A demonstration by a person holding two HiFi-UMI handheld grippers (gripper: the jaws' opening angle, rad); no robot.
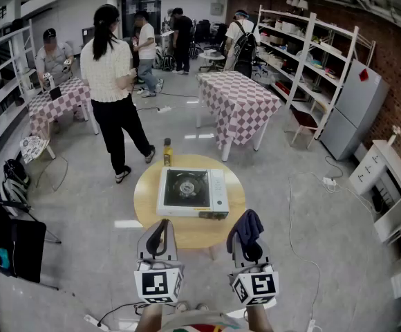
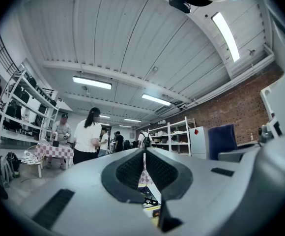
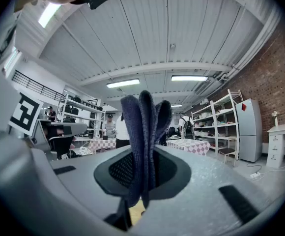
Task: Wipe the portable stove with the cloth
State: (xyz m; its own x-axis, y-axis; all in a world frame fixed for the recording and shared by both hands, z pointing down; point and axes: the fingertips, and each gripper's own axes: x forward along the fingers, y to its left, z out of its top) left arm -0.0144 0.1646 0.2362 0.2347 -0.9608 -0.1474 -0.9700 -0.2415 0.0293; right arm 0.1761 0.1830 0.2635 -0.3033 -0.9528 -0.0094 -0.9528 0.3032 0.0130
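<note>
Left tongs (image 1: pixel 160 236) — jaws pressed together, nothing between them — are held at the near side of the round counter (image 1: pixel 147 209). Right tongs (image 1: pixel 247 244) are clamped on a folded dark blue cloth (image 1: pixel 247 227) that stands up out of the jaws. The portable stove (image 1: pixel 192 193) sits mid-counter, apart from both tongs. A bottle (image 1: pixel 166 152) stands near the far rim.

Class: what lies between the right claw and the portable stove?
Head view: only bare round wooden tabletop separates white portable stove from right claw.
</note>
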